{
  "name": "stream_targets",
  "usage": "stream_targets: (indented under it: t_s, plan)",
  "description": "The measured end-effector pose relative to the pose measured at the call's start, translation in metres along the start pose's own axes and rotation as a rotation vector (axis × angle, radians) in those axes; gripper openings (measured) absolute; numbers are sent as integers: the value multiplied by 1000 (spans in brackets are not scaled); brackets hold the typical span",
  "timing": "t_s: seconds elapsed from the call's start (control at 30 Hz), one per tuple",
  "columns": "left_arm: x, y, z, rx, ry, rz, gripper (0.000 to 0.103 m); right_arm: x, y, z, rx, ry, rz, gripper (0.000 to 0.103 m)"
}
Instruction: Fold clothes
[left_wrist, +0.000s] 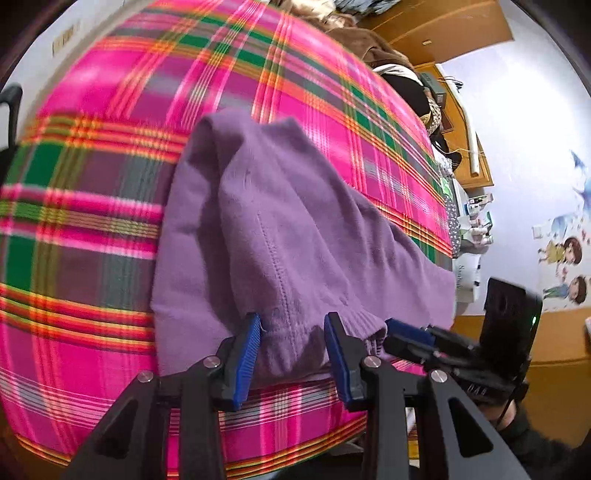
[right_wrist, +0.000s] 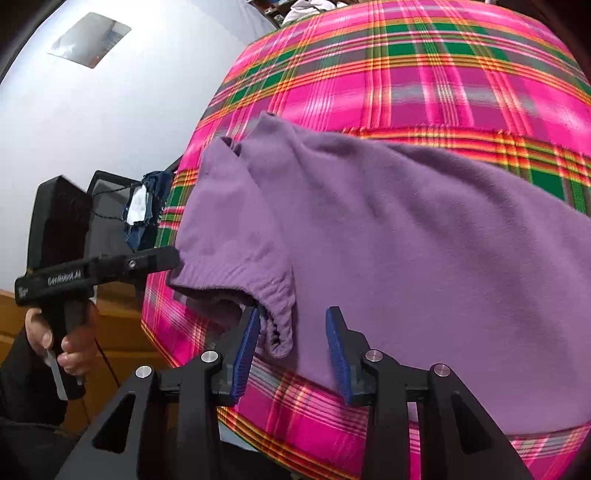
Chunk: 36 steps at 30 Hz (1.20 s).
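Purple sweater (left_wrist: 295, 236) lies partly folded on plaid bed (left_wrist: 92, 229), sleeve prob. laid over body, w/ both left claw (left_wrist: 293, 354) & right claw (right_wrist: 291, 350) open, gripping nothing; more folds left.

Home bedroom: bed with pink plaid blanket (left_wrist: 110, 177), clothes pile (left_wrist: 369, 40) at far end, wooden cabinets (left_wrist: 443, 22), cartoon wall stickers (left_wrist: 565, 258) on right, cluttered shelf (left_wrist: 476, 218) beside bed.

Purple sweater (left_wrist: 295, 229) on plaid blanket (left_wrist: 110, 166), left claw (left_wrist: 293, 343) open
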<state>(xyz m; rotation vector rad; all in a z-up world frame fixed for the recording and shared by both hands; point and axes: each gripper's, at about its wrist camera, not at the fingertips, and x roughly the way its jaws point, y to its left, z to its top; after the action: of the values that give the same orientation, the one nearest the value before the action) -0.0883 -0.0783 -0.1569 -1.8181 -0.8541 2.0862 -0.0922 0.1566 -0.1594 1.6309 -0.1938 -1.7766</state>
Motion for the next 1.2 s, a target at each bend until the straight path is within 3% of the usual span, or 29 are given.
stream_targets:
  t_s: [0.07, 0.17, 0.3, 0.5, 0.7, 0.87, 1.0, 1.17, 1.2]
  plan:
    - [2, 0, 3, -10, 28, -24, 35, 1, 0, -1, 9, 5, 6, 39]
    - [-1, -14, 13, 9, 22, -92, 25, 1, -1, -3, 28, 1, 7, 39]
    - [-5, -51, 38, 96, 2, -140, 23, -5, -6, -4, 63, -27, -1, 39]
    - [29, -98, 87, 166, 30, -122, 23, -16, -15, -8, 124, -74, -27, 39]
    - [19, -118, 92, 261, 16, -126, 26, -21, -20, -11, 165, -107, -40, 39]
    - [-12, -83, 77, 263, -36, -36, 27, -18, -9, -2, 132, -130, -22, 39]
    - [-22, -28, 62, 157, -33, 48, 27, -10, 20, 18, 22, -139, -10, 39]
    - [-32, 15, 42, 74, -40, 87, 28, 5, 36, 45, -45, -135, -50, 39]
    - [-33, 21, 39, 66, -41, 96, 27, 8, 34, 51, -39, -131, -60, 33]
